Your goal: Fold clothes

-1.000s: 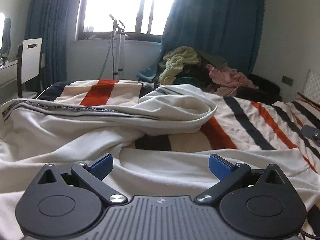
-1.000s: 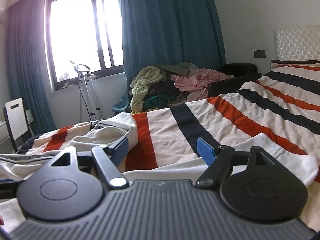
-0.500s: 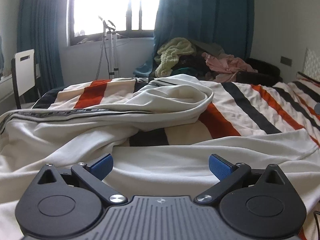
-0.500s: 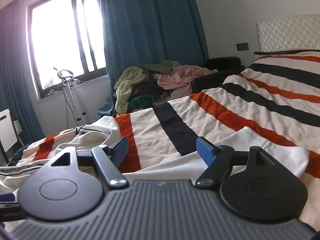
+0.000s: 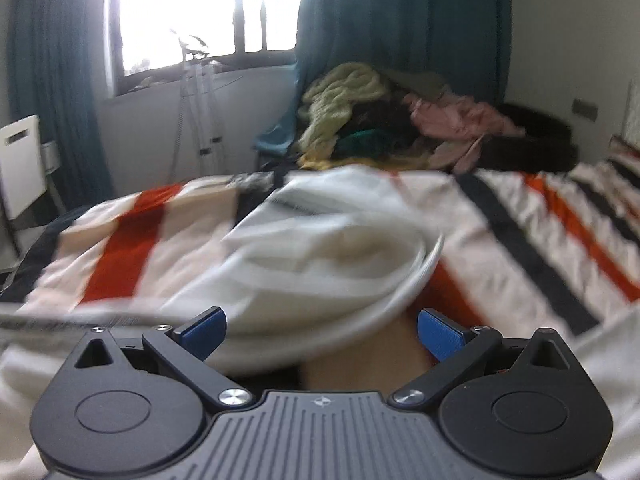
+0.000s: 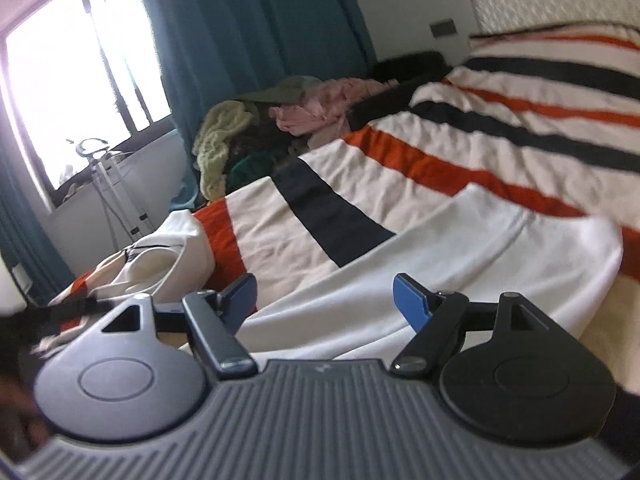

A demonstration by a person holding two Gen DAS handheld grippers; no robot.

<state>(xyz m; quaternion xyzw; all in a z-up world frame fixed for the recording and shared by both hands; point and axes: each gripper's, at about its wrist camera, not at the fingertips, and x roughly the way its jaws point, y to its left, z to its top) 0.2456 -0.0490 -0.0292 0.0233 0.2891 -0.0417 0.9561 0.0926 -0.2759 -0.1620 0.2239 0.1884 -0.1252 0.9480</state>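
Left gripper [image 5: 320, 330] spread wide, blue pads [image 5: 202, 326] gripping nothing, hovering low over the white garment [image 5: 320, 264]. Left view heavily motion-blurred. Garment spread across the striped bedspread [image 5: 520, 240], bunched into a rumpled fold just ahead of the pads; dark trimmed edge trailing off toward the left side of the bedspread. Tan patch directly below the gap between the pads, too blurred to tell what.

Right gripper [image 6: 324, 300] also wide apart, nothing between its pads [image 6: 410, 302]. Flat white panel of the garment [image 6: 460, 256] lying on the bedspread [image 6: 500, 120] right under and beyond the right pad, its edge ending near an orange stripe. Bunched part with dark-trimmed opening [image 6: 148, 268] further off, beyond the left pad, at the bedspread's window-side end.

Past the bedspread's far edge: clothes pile [image 5: 380, 120], yellow-green and pink items on top, against the teal curtain [image 5: 400, 20]. White chair [image 5: 20, 164] off the bedspread's left corner.
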